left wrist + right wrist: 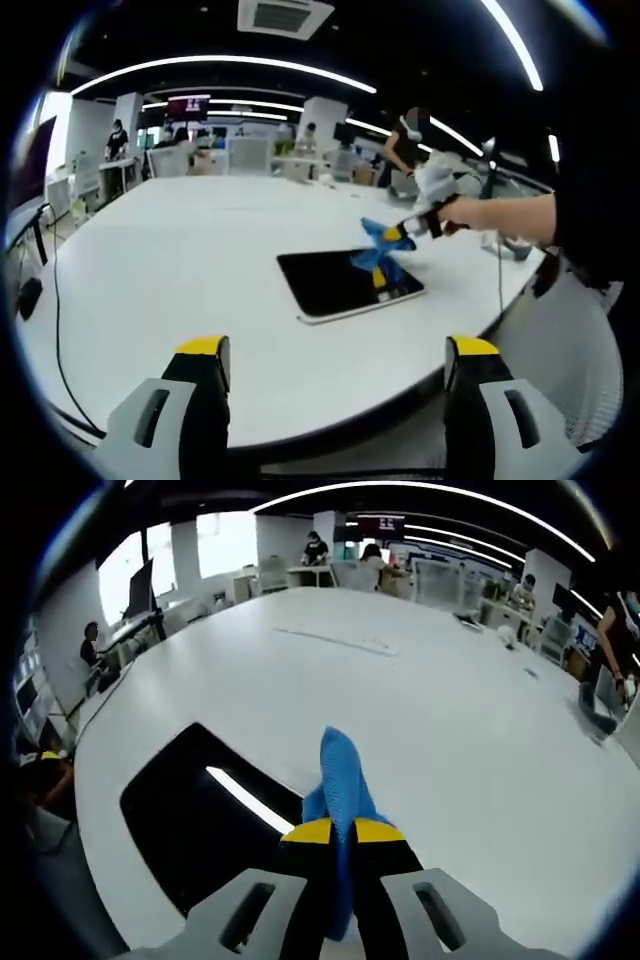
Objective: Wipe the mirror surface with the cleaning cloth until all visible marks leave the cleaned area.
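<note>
Right gripper jaws pinch cloth, hanging over mirror right edge, ready for wiping. Left gripper jaws spread, held near, keeping mirror visible on table.

Left gripper: fingers spread wide apart at the near edge of the white surface, nothing between them. Mirror lies flat ahead, beyond the gap and toward the right finger, dark face up. Right gripper comes in from the right, held by a hand, fingers closed on a blue cleaning cloth. Cloth hangs down onto the mirror's far right part. Black cable trails across the surface off the left finger's side.
</note>
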Demonstrator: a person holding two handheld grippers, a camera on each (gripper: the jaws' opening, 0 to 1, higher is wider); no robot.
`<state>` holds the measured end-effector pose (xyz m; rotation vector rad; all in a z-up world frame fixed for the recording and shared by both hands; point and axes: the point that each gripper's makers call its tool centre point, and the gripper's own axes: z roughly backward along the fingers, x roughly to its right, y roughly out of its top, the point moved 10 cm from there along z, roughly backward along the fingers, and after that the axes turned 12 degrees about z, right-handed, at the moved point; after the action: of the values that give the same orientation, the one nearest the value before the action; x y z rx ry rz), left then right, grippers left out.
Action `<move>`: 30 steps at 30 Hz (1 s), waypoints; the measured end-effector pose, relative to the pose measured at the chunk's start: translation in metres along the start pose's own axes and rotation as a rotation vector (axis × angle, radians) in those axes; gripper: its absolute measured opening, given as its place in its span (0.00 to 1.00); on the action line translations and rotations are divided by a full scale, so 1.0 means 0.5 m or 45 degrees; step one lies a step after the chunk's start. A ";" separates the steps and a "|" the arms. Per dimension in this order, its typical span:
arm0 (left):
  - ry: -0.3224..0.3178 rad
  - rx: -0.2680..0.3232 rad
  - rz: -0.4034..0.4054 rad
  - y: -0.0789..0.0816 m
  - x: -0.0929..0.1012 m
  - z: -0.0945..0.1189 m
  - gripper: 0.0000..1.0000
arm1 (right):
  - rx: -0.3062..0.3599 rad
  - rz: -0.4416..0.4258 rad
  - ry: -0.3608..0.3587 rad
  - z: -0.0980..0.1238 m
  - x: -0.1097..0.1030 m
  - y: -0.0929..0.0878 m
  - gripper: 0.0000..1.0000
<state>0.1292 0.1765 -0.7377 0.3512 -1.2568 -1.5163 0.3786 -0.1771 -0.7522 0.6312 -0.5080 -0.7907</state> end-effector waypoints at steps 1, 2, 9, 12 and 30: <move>-0.004 0.000 -0.001 0.000 0.001 0.000 0.89 | 0.003 -0.001 -0.005 0.008 0.003 -0.001 0.00; -0.006 0.000 -0.002 0.000 0.001 0.000 0.89 | 0.003 -0.004 -0.012 0.017 0.004 -0.003 0.00; -0.020 0.011 0.002 0.001 0.002 0.000 0.89 | -0.030 -0.036 -0.048 0.082 0.008 -0.059 0.01; -0.025 0.015 0.003 0.001 0.003 0.000 0.89 | -0.054 -0.051 -0.060 0.092 0.009 -0.087 0.01; -0.030 0.012 0.001 0.001 0.003 0.000 0.89 | -0.134 -0.044 -0.008 0.063 -0.033 -0.144 0.02</move>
<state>0.1287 0.1756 -0.7369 0.3393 -1.2827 -1.5184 0.3137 -0.2135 -0.7821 0.5410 -0.4592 -0.8471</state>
